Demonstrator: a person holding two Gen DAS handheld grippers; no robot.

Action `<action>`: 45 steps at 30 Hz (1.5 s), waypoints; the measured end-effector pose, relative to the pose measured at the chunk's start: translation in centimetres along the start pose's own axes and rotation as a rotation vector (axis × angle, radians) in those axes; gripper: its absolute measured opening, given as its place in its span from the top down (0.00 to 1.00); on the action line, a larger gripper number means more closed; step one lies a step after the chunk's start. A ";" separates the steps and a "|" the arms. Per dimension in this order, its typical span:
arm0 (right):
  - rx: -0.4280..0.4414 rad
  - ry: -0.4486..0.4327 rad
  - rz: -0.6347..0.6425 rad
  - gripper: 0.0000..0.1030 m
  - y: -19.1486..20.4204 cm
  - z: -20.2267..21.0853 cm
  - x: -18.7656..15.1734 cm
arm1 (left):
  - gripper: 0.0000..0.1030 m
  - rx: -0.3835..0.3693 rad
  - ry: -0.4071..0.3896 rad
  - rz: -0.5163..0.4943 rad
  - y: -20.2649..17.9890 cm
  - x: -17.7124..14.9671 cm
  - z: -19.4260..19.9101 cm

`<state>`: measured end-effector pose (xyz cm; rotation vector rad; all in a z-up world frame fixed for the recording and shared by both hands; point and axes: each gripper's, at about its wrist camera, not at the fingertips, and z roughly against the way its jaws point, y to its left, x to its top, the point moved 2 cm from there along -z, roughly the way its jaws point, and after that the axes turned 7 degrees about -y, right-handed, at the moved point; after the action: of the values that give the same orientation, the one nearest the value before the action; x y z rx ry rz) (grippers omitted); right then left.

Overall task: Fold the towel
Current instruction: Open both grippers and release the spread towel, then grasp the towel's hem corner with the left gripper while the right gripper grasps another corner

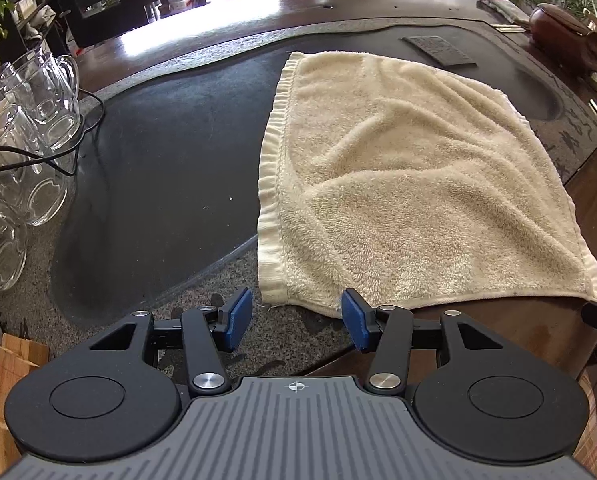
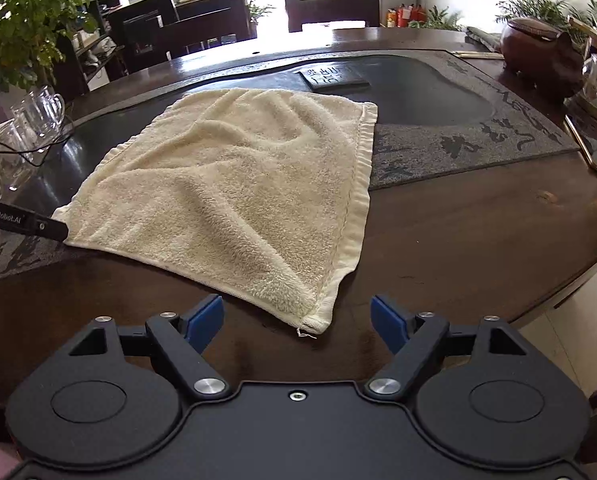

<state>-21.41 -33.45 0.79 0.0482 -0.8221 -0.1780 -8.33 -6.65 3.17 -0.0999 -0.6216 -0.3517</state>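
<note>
ITEM: towel [image 1: 398, 184], cream terry, approx. square, hemmed band on two opp. edges.
LOC: lies spread on dark stone tea tray [image 1: 158, 168], near edge overhanging onto wooden table [image 2: 478, 248]. Rumpled, several soft ridges across middle. Looks like a single layer but can't tell for sure; judged: no fold made yet.
NEAR CORNERS: left-hand corner just ahead of left gripper [image 1: 296, 320], the cloth edge by its right pad; right-hand corner, w/ loose thread, just ahead of right gripper [image 2: 296, 322], between the pad lines but not touched.
JAWS: left, spread partway, nothing pinched. Right, spread wide, nothing pinched. Both angled down at table.
HANDLING (judged): light, limp, no stiffness; will drape and sag when lifted, so needs both corners carried together or it twists. Pile is grippy, not slippery; not fragile. Hem band thicker, firmer, so best purchase. Take each near corner at the hem, pads well past the edge so it doesn't slip out.
HAZARDS (judged): glass cups [image 1: 38, 92] at left of tray, w/ a black cable [image 1: 26, 160] draped across them; clay pot [image 2: 538, 48] at far right. A swung towel could catch either.
ALSO: dark inscribed slab [image 2: 334, 76] beyond towel's far edge.
</note>
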 end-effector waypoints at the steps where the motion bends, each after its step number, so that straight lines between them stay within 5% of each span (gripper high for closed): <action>1: 0.001 0.001 -0.006 0.19 0.0 0.0 0.0 | 0.51 -0.003 -0.001 0.002 0.0 -0.1 0.0; 8: -0.006 0.004 0.015 0.20 0.5 -0.1 -0.2 | 0.51 0.002 -0.004 0.025 1.0 -0.2 0.1; 20: -0.016 0.031 0.032 0.47 0.6 -0.8 -0.3 | 0.51 -0.039 0.001 0.040 1.6 0.1 -0.9; 29: -0.025 0.040 0.049 0.47 0.9 -1.1 -0.4 | 0.52 -0.068 -0.010 0.016 1.6 0.5 -1.6; 36: -0.028 0.041 0.055 0.47 0.9 -1.1 -0.4 | 0.80 -0.114 -0.017 0.000 1.3 0.6 -1.5; 45: -0.027 0.036 0.064 0.61 1.0 -1.0 -0.4 | 0.94 -0.137 -0.038 0.030 1.8 0.7 -0.8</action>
<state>-20.79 -32.44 -0.05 -0.0005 -0.7841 -0.1280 -6.71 -5.38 3.01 -0.2474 -0.6321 -0.3636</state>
